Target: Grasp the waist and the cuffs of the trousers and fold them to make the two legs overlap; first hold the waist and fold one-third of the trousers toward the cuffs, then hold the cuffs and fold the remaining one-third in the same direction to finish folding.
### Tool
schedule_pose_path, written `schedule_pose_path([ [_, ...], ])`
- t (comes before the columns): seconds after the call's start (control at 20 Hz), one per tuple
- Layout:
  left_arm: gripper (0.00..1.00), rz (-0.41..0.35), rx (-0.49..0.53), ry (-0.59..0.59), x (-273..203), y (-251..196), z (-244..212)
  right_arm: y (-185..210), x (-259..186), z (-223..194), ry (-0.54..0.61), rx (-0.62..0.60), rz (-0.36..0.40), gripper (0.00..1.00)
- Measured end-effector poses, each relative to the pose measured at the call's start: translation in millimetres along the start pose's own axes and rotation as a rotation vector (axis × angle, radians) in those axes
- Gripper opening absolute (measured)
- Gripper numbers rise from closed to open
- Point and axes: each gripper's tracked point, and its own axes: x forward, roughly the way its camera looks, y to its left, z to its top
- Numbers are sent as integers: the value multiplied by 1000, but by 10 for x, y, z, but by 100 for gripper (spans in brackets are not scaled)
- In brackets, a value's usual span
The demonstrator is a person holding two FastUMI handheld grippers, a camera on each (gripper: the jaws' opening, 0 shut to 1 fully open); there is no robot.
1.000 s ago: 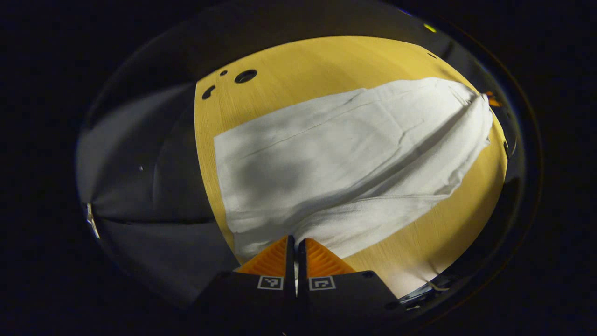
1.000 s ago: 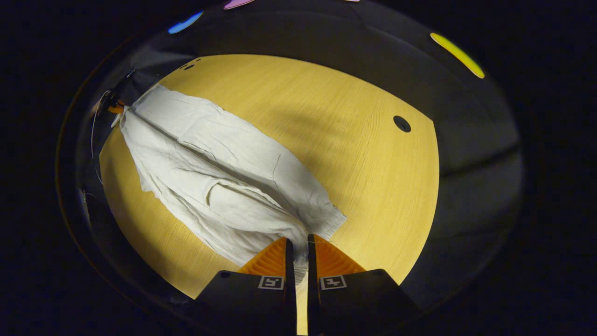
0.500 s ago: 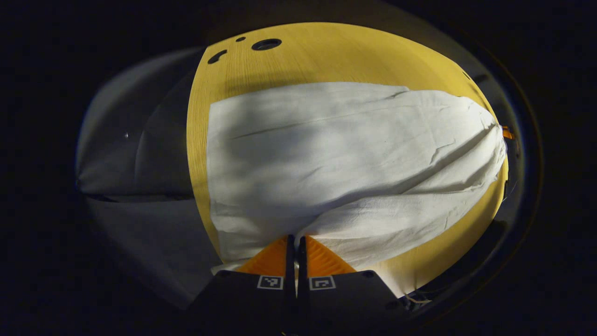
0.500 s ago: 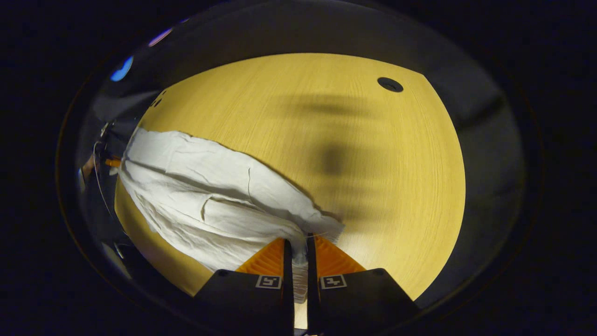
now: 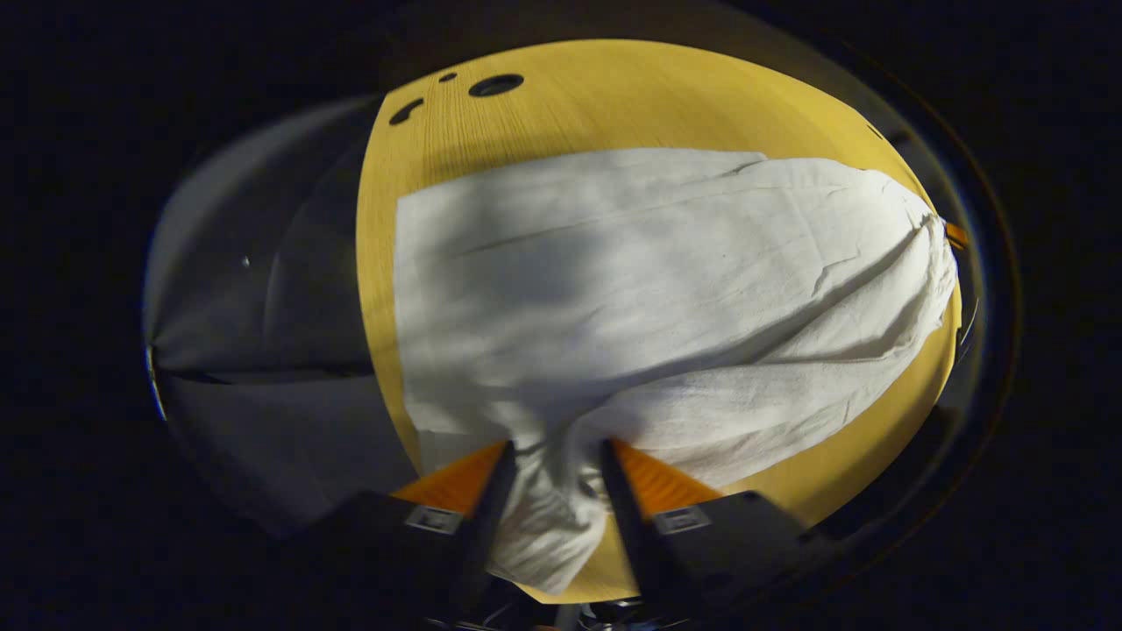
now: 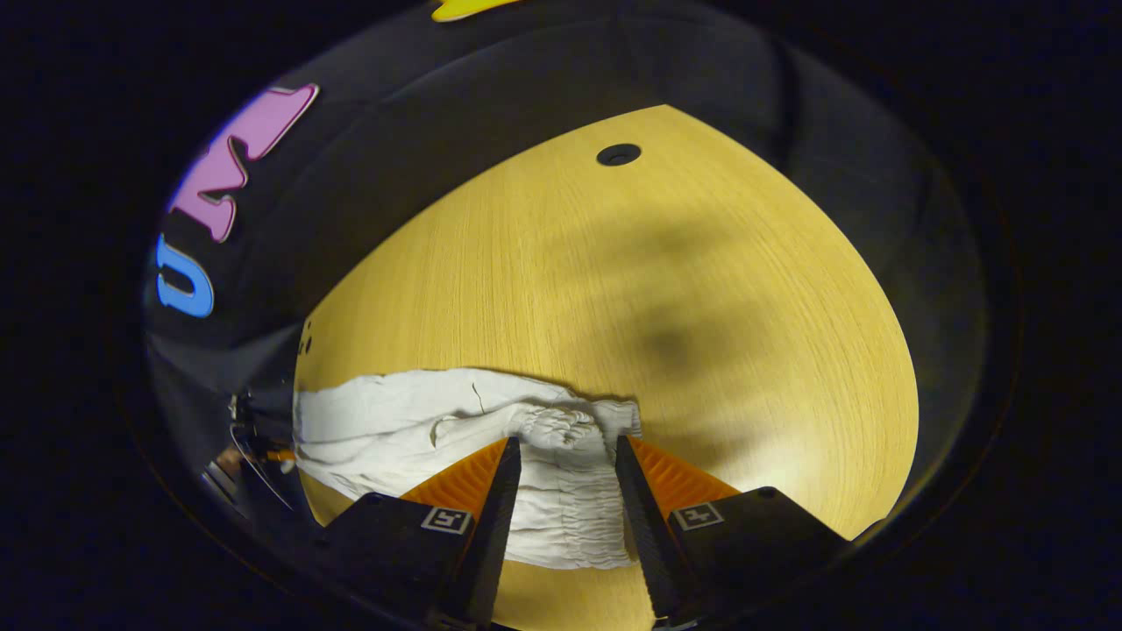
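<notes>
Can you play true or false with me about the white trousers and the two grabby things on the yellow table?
1. The trousers are white. True.
2. The left hand-held gripper is squeezed shut. False: its fingers stand apart with cloth bunched between them.
3. The trousers lie on a yellow wooden table. True.
4. The right hand-held gripper is far from the trousers. False: the gathered waistband sits between its open fingers.
5. The table has a round hole in it. True.
</notes>
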Motion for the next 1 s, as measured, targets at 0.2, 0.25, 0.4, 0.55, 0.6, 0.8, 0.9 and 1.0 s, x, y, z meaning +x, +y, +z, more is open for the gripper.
schedule_pose_path([
  [0.2, 97, 43, -27, -114, -126, 42, -2, -235, -378, 42, -193, 216, -39, 70],
  [0.25, 97, 43, -44, -155, -179, 16, 13, -326, -478, -45, -231, 260, -73, 70],
  [0.4, 97, 42, -88, -282, -366, -45, 51, -438, -670, -319, -340, 360, -123, 70],
  [0.55, 96, 96, -141, -371, -531, -24, -25, -439, -705, -611, -398, 518, -100, 70],
  [0.6, 96, 104, -167, -392, -565, -35, -57, -436, -709, -702, -408, 562, -94, 70],
  [0.8, 96, 90, -273, -462, -674, -168, -214, -396, -556, -871, -441, 678, -67, 70],
  [0.9, 96, 66, -331, -483, -735, -235, -301, -336, -493, -843, -473, 723, -39, 70],
  [1.0, 96, 46, -402, -509, -780, -290, -393, -304, -348, -895, -454, 730, -47, 70],
])
